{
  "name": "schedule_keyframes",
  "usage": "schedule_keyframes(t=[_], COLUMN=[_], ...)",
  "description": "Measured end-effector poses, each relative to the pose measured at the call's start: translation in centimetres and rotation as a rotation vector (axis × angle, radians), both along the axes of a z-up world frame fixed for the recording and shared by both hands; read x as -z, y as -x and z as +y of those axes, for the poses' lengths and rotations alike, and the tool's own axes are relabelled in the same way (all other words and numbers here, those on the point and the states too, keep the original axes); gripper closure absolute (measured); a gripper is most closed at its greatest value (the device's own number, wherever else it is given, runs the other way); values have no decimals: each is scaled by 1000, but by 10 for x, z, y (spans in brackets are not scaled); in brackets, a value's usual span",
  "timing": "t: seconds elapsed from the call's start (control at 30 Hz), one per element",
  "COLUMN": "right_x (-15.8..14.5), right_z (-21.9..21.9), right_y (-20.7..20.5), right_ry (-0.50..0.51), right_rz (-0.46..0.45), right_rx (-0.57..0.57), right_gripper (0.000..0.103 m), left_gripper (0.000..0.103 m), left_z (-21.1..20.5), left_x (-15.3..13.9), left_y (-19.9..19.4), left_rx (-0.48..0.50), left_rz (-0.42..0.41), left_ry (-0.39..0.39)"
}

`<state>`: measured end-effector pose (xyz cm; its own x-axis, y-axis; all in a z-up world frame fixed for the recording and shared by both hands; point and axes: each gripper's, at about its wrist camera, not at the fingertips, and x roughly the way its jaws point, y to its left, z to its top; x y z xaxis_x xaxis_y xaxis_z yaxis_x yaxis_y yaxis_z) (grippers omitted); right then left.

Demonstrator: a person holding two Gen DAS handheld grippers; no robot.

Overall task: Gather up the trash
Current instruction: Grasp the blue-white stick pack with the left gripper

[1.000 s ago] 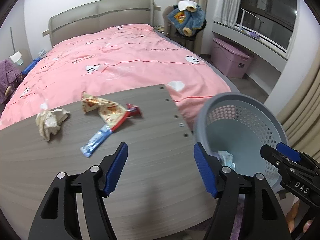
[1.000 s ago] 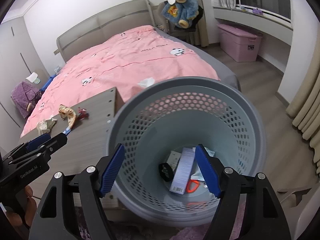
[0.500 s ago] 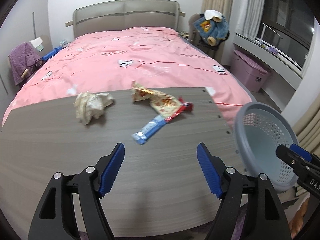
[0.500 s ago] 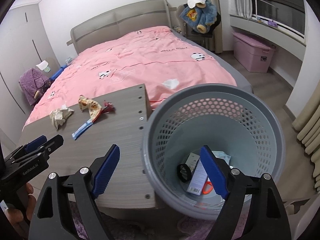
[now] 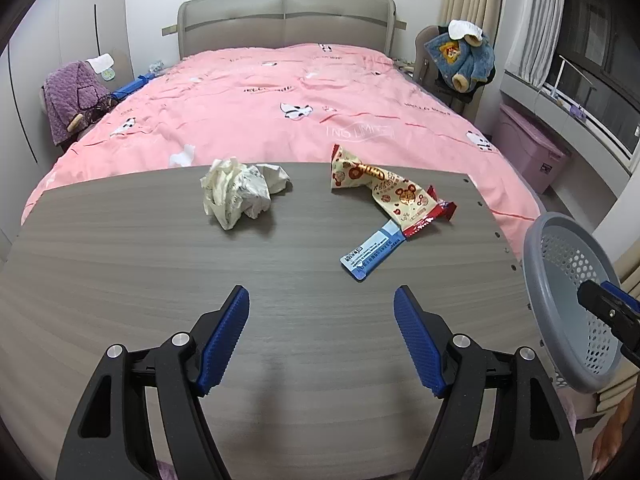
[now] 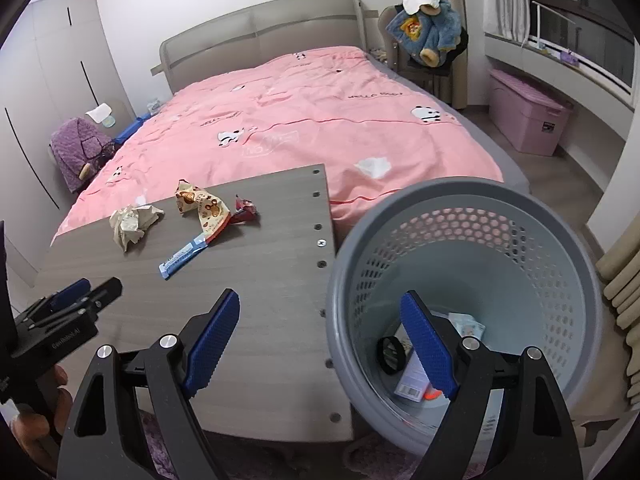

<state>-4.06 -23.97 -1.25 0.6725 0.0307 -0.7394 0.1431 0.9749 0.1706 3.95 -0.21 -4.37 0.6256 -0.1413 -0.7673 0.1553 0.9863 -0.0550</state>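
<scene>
I see a matt, grey wood-grain table (image 5: 120, 264), crumpled paper (image 5: 240, 192), two glossy plastic wrappers (image 5: 384, 192) (image 5: 370, 254), a perforated grey plastic basket (image 6: 560, 280), and soft pink cloth bedding (image 5: 280, 96).

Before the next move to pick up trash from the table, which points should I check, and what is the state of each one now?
1. Left hand-held gripper open and empty: ok.
2. Right hand-held gripper open and empty: ok.
3. Crumpled paper, snack wrapper and blue packet lie unobstructed on the table: ok.
4. Basket beside the table edge, mouth unobstructed: ok.
5. Wrapper overlaps the blue packet's end, so lifting one may drag the other: not ok.
</scene>
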Motion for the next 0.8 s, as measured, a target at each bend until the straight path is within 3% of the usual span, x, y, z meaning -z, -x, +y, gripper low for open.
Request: schedule_keyframes(t=[0.37,0.8], right_x=[8,12], right_z=[-4,-15], right_y=[-14,-20], right_ry=[-40,-62], right_rz=[13,22], right_rx=[-7,1], right_gripper=[22,22], left_gripper=[31,31], left_z=[-28,-53], left_x=[26,44], left_y=[-41,-73], left_rx=[68,131], left_rz=[64,73], left_ry=[-29,-90])
